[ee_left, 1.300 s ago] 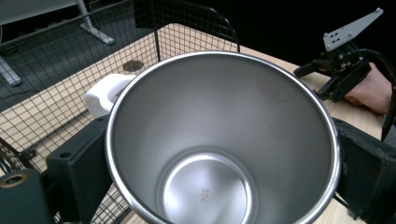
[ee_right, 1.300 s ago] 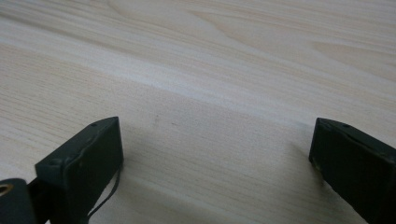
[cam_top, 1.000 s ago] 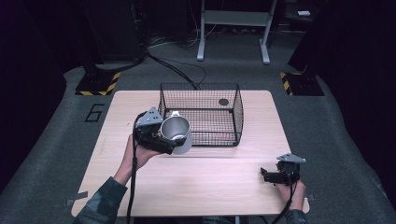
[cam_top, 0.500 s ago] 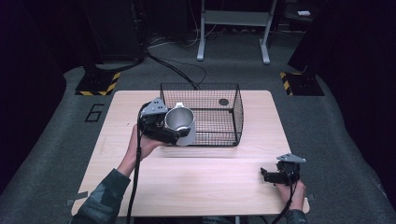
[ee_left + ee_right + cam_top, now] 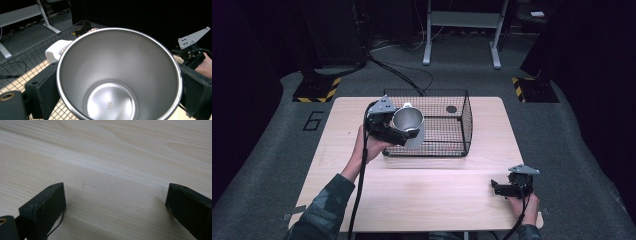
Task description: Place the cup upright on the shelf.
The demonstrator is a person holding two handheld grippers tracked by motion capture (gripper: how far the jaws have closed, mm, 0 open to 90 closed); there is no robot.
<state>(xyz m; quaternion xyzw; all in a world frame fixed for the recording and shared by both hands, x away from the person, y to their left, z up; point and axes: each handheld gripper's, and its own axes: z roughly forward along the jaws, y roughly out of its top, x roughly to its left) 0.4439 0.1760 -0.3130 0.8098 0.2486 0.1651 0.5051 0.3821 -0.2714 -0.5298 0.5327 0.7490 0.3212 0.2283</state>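
Standing on grey floor, the wooden table (image 5: 412,195) bears a basket (image 5: 447,125). My left gripper (image 5: 388,127) clasps a cup (image 5: 408,121), whose white handle (image 5: 56,51) appears close up; my right gripper (image 5: 504,189) rests open.

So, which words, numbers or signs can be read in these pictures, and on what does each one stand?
"6": large dark figure on the grey floor mat, left of the table, in the high view.
Stamped mark on the inner bottom of the steel mug, held between the left gripper's jaws: seems to be about three characters, too blurred to read surely.
Yellow-black hazard stripes on the floor: a sign, no text.
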